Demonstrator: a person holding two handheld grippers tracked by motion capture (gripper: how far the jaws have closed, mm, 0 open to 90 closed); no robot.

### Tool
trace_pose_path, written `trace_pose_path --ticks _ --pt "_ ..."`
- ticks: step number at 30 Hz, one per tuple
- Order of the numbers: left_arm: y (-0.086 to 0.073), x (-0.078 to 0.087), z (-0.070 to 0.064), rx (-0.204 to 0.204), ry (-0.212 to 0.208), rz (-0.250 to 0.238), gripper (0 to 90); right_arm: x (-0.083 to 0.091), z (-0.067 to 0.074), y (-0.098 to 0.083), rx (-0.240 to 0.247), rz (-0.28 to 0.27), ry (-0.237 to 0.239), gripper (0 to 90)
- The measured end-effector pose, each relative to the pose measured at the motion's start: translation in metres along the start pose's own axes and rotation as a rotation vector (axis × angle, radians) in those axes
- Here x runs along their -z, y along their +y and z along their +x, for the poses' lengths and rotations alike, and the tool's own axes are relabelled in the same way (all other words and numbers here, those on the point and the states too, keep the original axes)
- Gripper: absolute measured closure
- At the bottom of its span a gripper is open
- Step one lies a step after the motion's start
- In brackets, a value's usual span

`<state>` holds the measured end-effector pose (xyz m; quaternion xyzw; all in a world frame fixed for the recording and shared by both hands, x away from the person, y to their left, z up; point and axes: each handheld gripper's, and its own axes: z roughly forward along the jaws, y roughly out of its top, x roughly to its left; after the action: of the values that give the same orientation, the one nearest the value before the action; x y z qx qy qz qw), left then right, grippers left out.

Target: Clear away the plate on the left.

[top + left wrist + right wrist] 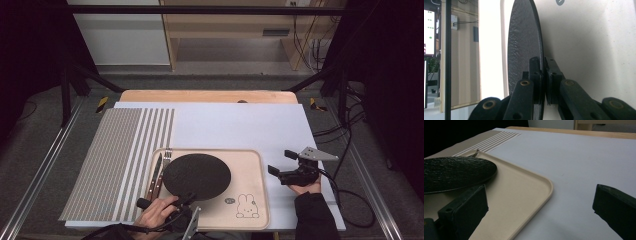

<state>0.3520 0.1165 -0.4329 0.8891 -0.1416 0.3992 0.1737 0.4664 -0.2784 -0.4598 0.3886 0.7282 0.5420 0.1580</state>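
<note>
Left gripper (543, 75): jaws closed on the near rim of the black round plate (196, 176), one jaw on each face; in the high view it sits at the plate's near edge, with the person's hand (159, 212) behind it.
Right gripper (281, 162): jaws wide apart, holding nothing, off the right side of the tray (252, 170) above the white mat (240, 125).
Plate position: on the beige tray, left of centre; the left gripper view shows a gap at its rim, so I judge that edge raised or lipped.
Plate handling: thin, flat, pebbled matte face; likely stiff and fairly light. Texture should help against slipping. Breakability unknown.
Grip choice: the rim is the only place a jaw can get under; a one-sided hold may let it droop, so a second pinch opposite would steady it.
Neighbours: knife (156, 172) and fork (163, 167) lie on the tray's left edge, just beside the plate.
Further out: striped placemat (115, 160) to the left.
</note>
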Motion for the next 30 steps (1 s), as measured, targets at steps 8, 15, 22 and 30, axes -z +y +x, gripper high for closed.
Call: trace_pose_path --ticks 8,15,22,30 --pt "0.001 -0.004 -0.004 -0.041 -0.017 0.011 85.9 0.000 0.000 0.000 0.000 0.000 0.001 0.1" --pt "0.000 -0.005 -0.007 -0.051 -0.047 0.029 83.6 0.000 0.000 0.000 -0.001 0.003 0.003 0.1" --pt "0.002 -0.010 -0.012 -0.037 -0.093 0.039 78.7 0.000 0.000 0.000 -0.001 -0.001 0.002 0.1" --pt "0.003 -0.016 -0.016 -0.005 -0.134 0.043 74.0 0.000 0.000 0.000 -0.002 0.001 0.002 0.1"
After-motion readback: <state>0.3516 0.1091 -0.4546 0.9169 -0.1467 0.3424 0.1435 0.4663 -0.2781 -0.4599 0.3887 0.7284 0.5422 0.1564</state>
